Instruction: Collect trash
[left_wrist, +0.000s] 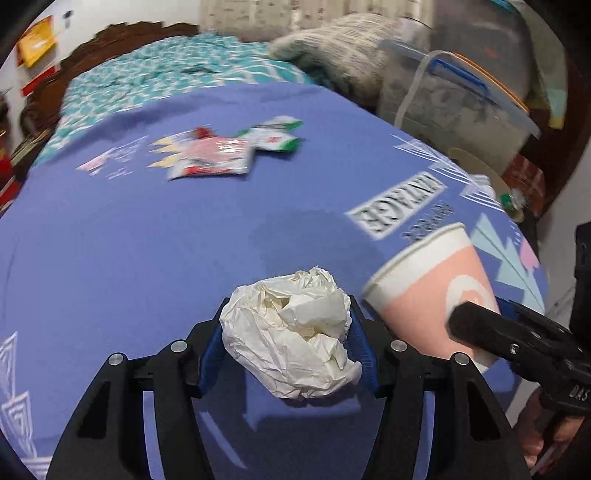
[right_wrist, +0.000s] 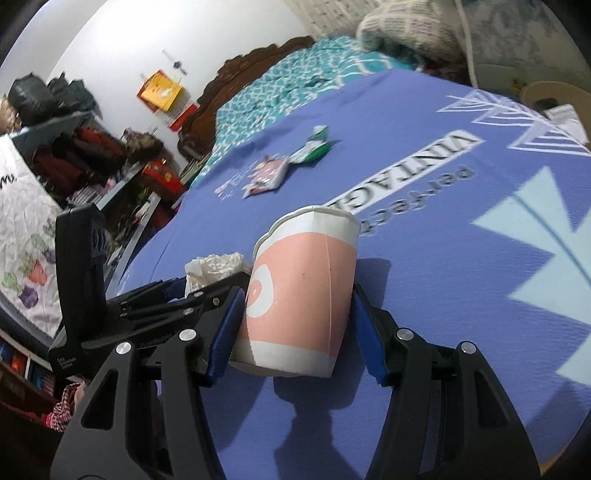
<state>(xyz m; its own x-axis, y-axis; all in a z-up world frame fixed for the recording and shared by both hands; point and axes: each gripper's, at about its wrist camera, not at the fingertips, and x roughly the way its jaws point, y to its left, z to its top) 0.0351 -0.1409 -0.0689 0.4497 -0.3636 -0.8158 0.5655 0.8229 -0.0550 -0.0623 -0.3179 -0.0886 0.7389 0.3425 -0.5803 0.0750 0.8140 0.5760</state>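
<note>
My left gripper (left_wrist: 286, 332) is shut on a crumpled white paper ball (left_wrist: 291, 332) and holds it above the purple sheet (left_wrist: 147, 240). My right gripper (right_wrist: 295, 321) is shut on a pink and white paper cup (right_wrist: 299, 295), tilted, just right of the paper ball. The cup also shows in the left wrist view (left_wrist: 432, 291) with the right gripper's finger (left_wrist: 480, 325) on it. The paper ball (right_wrist: 214, 269) and the left gripper (right_wrist: 207, 291) show at the left of the right wrist view. A red and white wrapper (left_wrist: 210, 155) and a green and white wrapper (left_wrist: 273, 134) lie further back on the sheet.
A teal patterned bedspread (left_wrist: 155, 70) and a dark wooden headboard (left_wrist: 122, 37) lie beyond the sheet. Clear plastic storage bins (left_wrist: 461, 96) and a knitted blanket (left_wrist: 343, 48) stand at the right. Shelves with clothes (right_wrist: 92, 155) are at the left.
</note>
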